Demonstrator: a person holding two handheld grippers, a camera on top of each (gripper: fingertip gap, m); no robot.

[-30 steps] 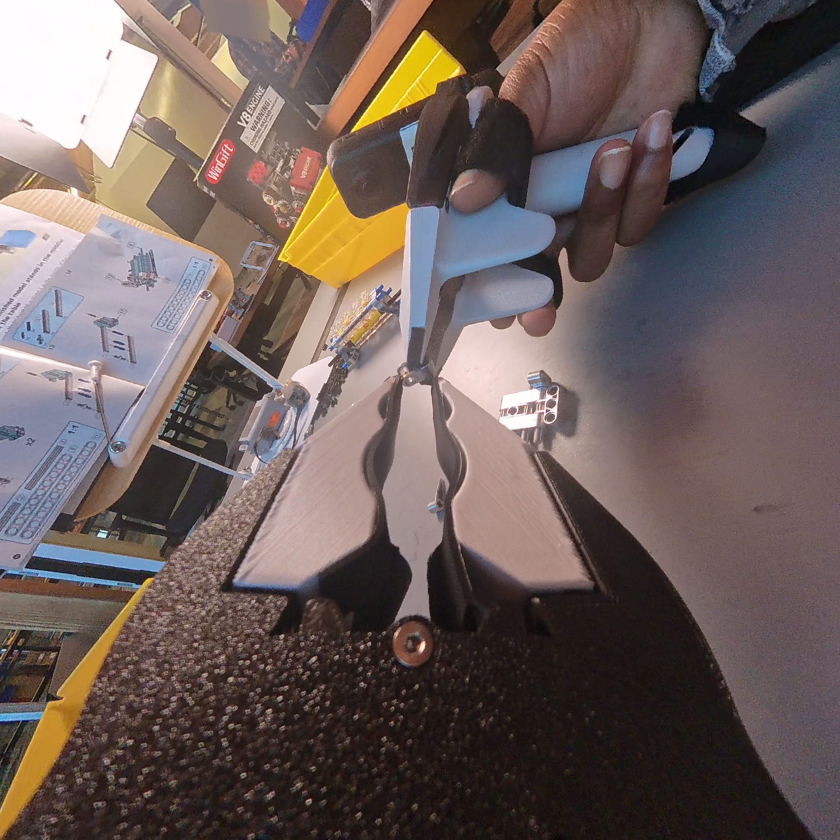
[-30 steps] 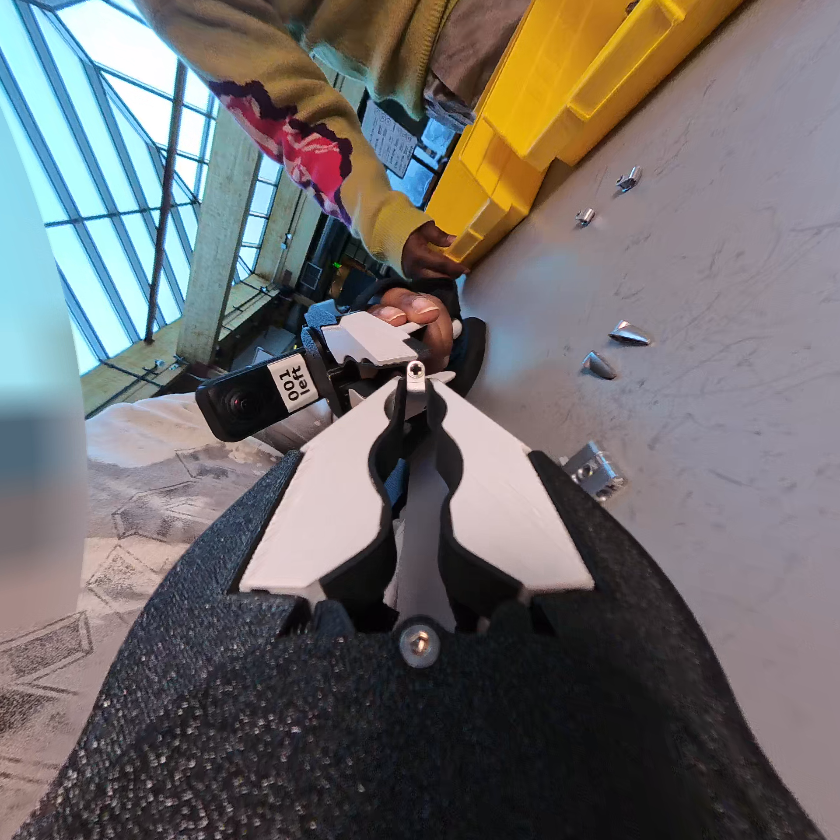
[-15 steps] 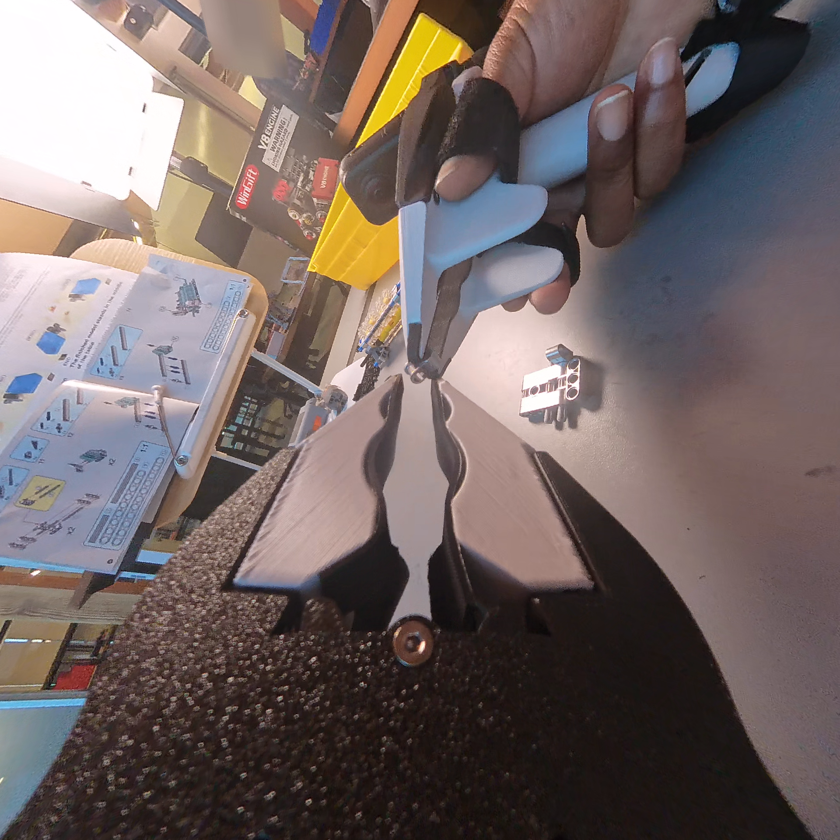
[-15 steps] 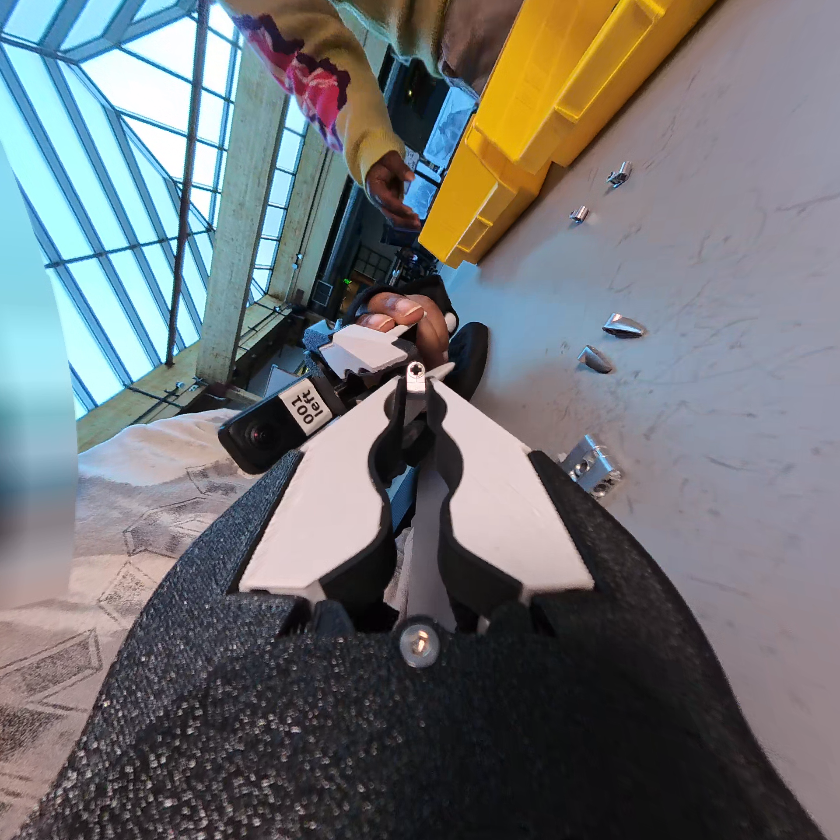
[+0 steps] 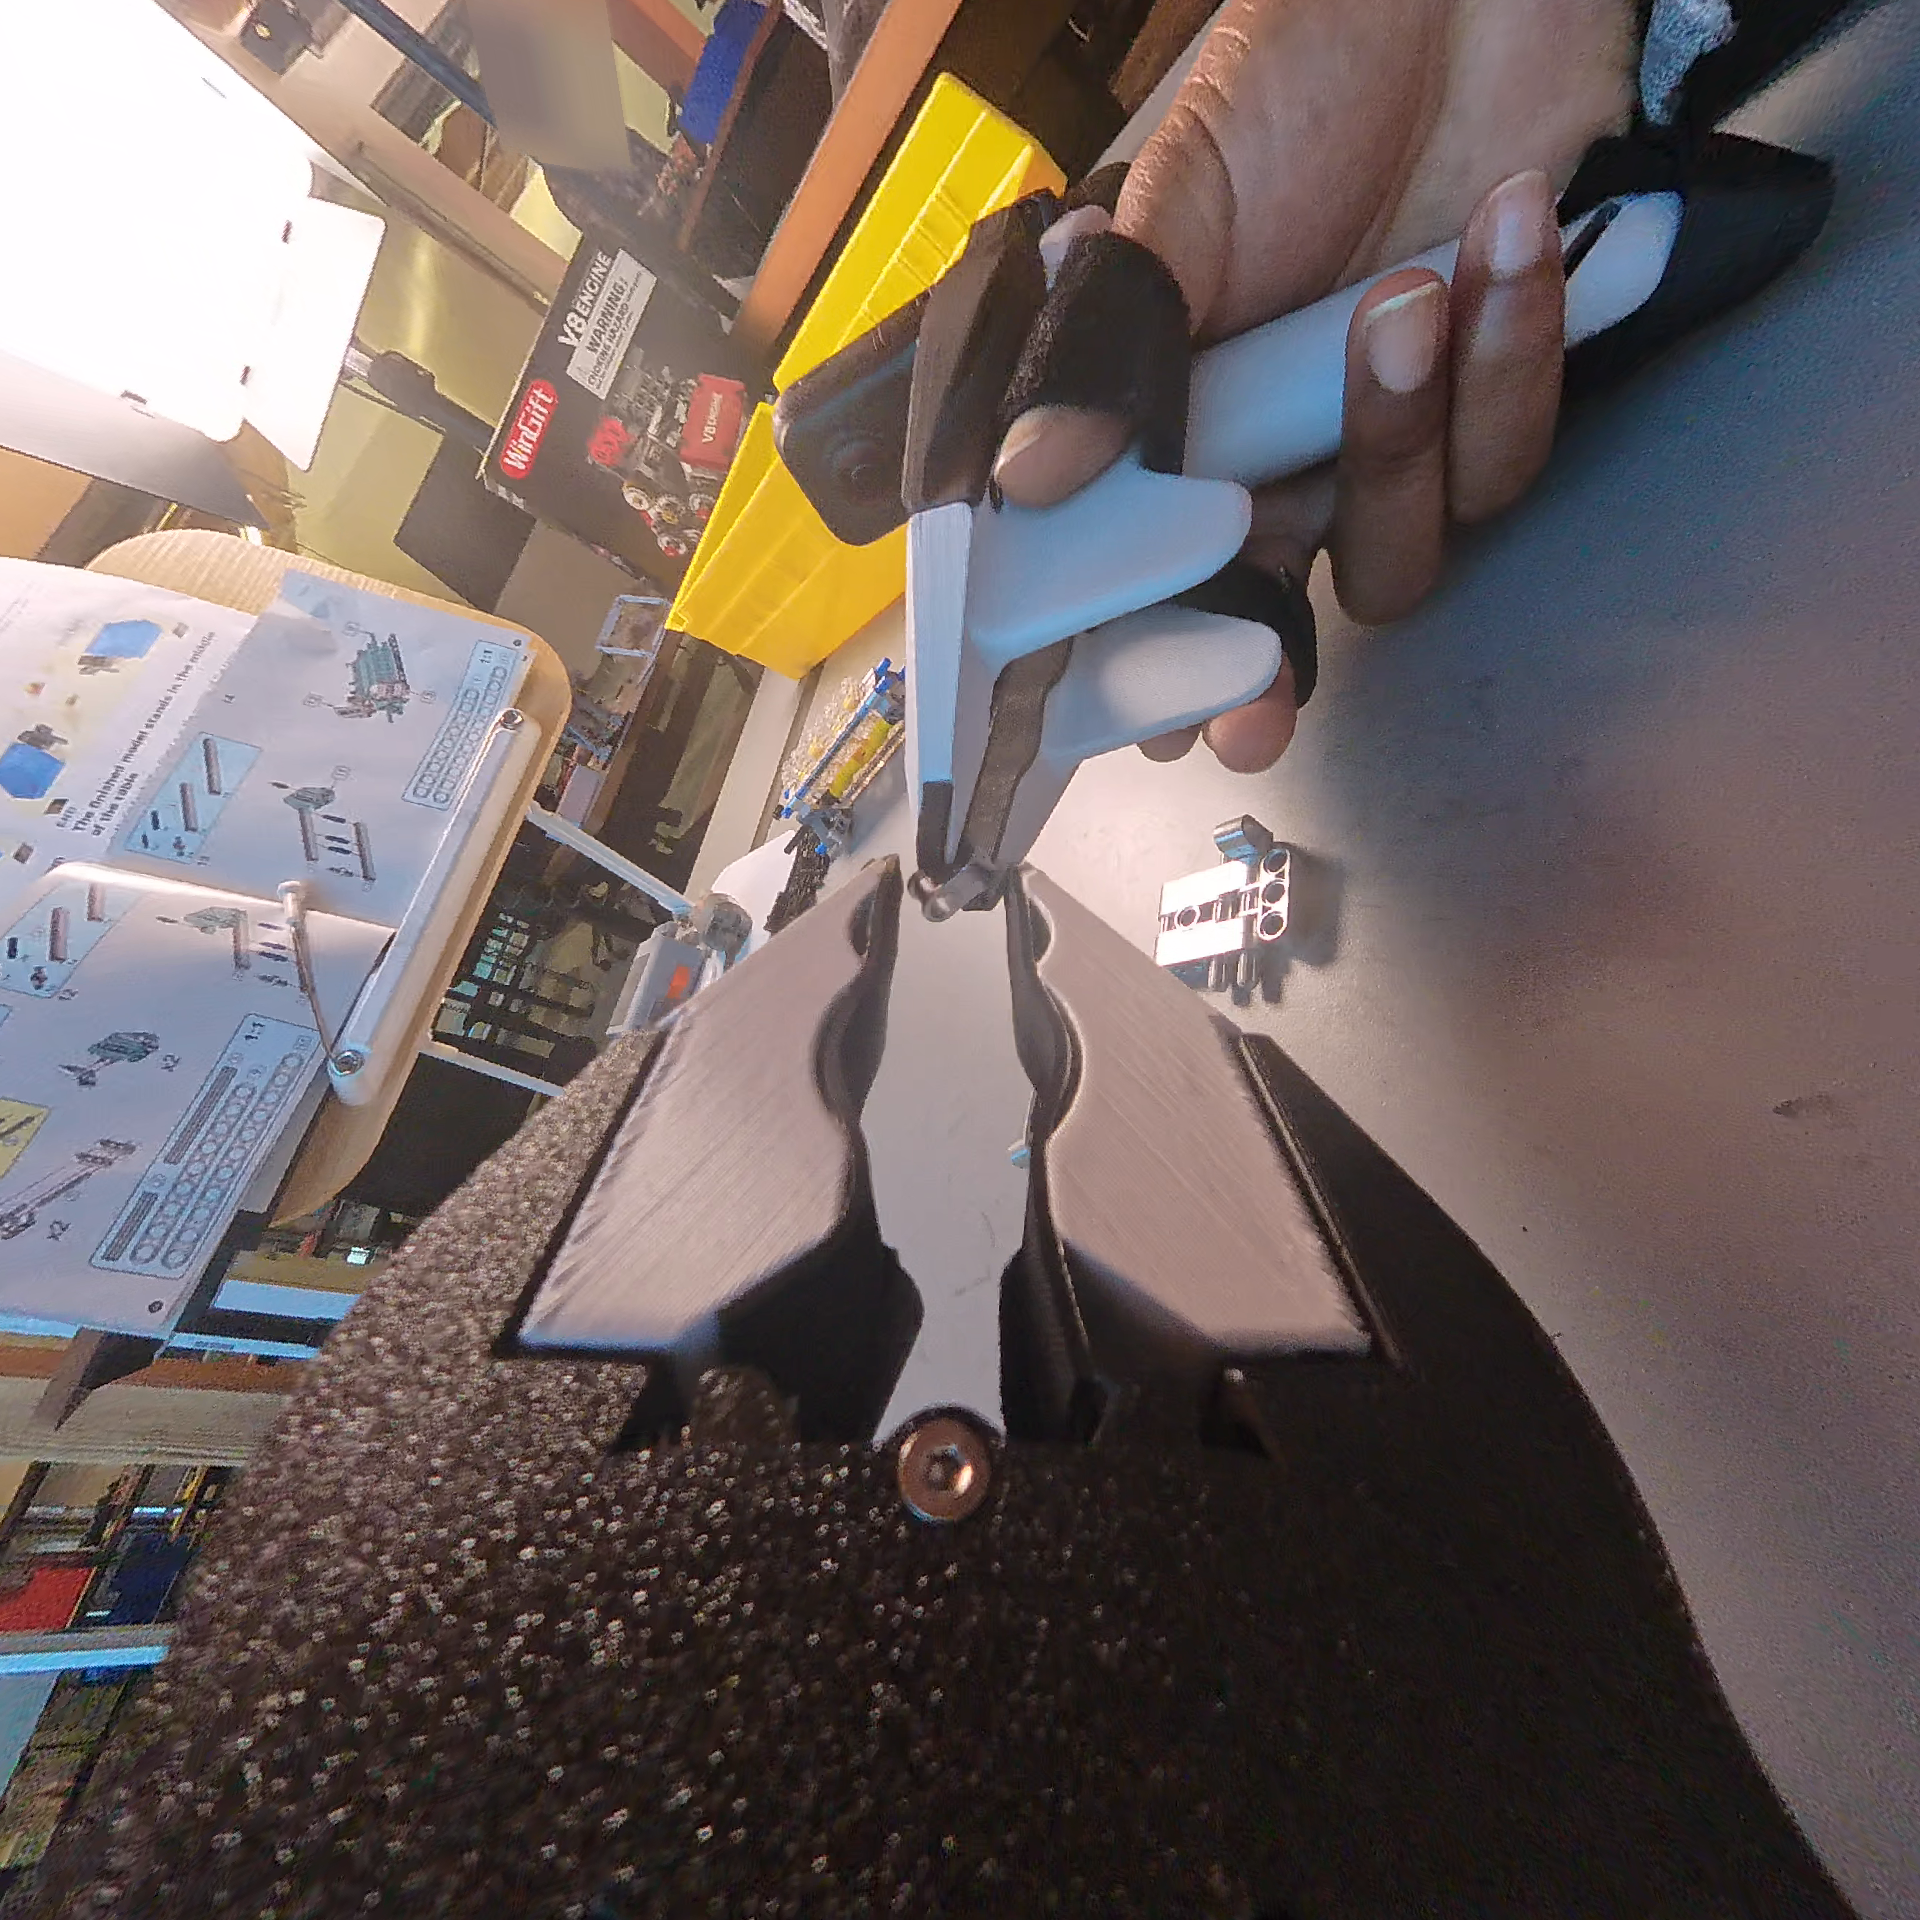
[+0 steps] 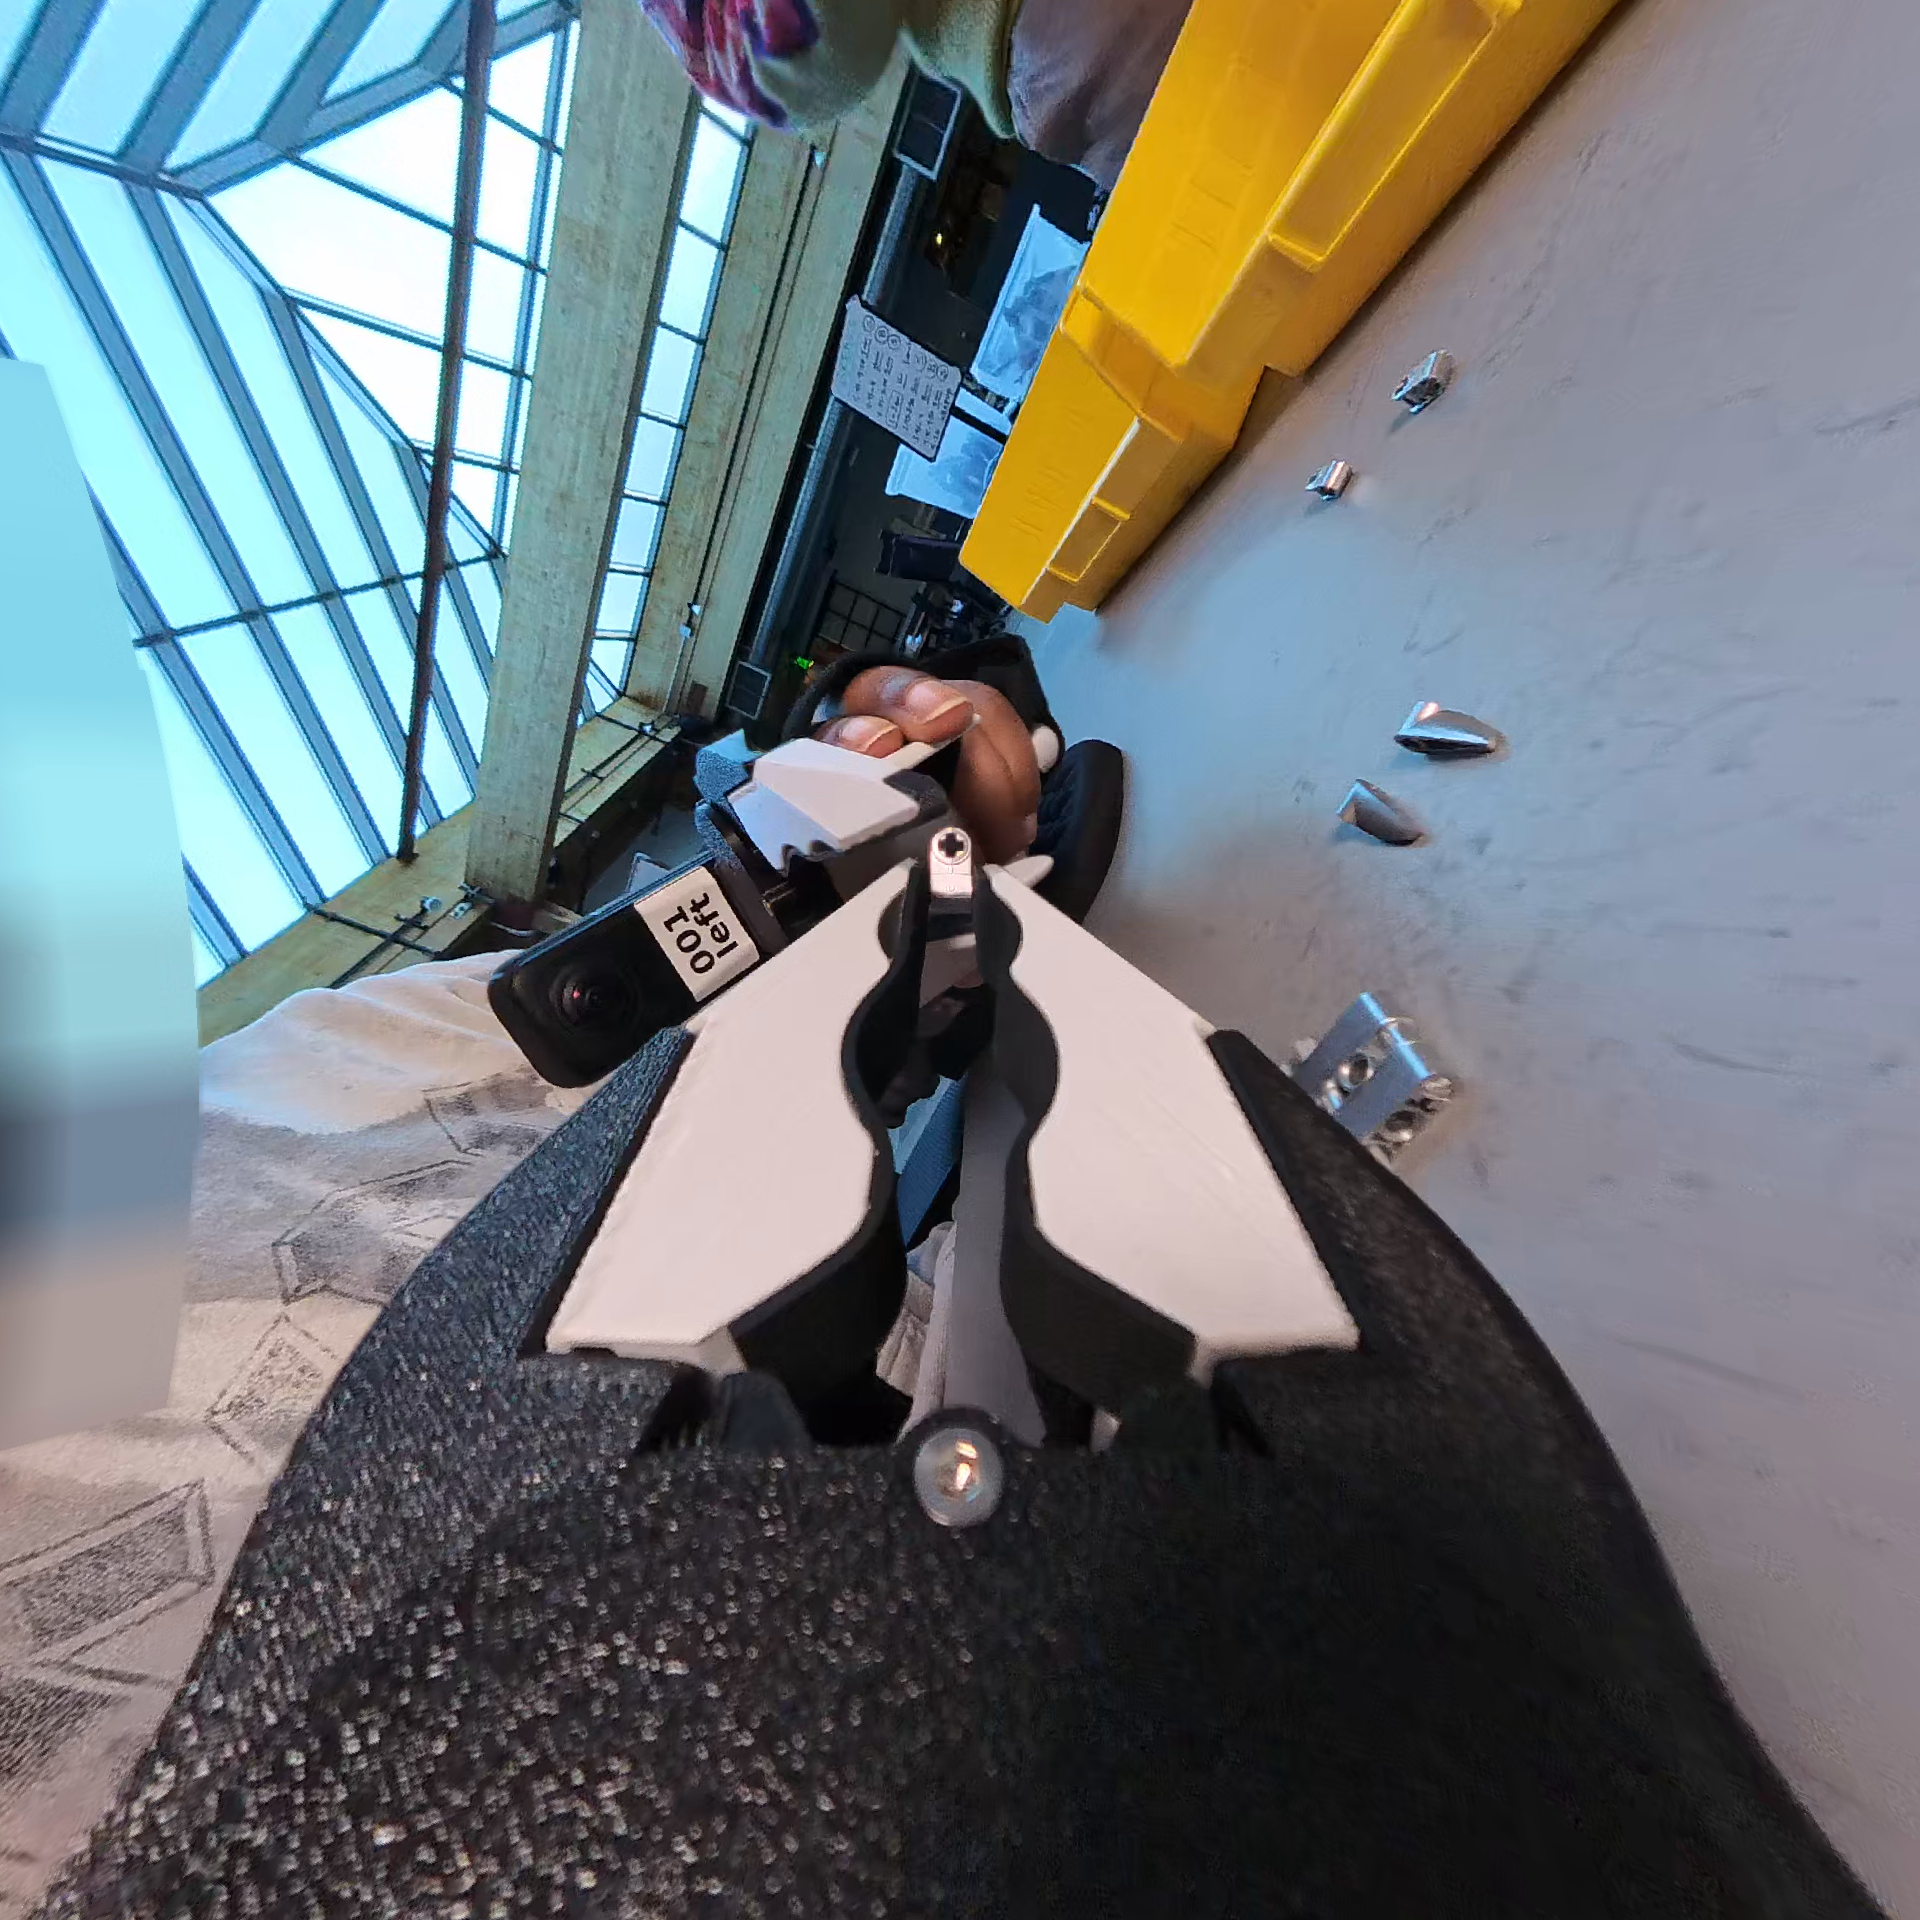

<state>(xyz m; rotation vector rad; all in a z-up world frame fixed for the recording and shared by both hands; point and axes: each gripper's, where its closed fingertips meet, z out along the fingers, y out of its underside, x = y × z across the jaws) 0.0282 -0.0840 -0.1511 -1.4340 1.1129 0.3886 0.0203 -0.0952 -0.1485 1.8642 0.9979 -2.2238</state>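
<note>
Right gripper [image 6: 948, 883] fingers are pinching a small grey connector piece [image 6: 950, 860] tip-to-tip with the left gripper [image 5: 951, 883], whose fingers are standing slightly parted just beside it, above the grey bench [image 5: 1558, 935], with a grey studded block [image 5: 1224, 912] lying nearby and yellow bins [image 6: 1195, 312] sitting beyond.

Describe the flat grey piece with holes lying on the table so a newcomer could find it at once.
Start at the grey table in the left wrist view and find the right gripper held in a hand. Just to the picture's right of its fingertips lies the grey piece, flat on the table. It alone is a small perforated block with a row of round holes along one end.
</note>
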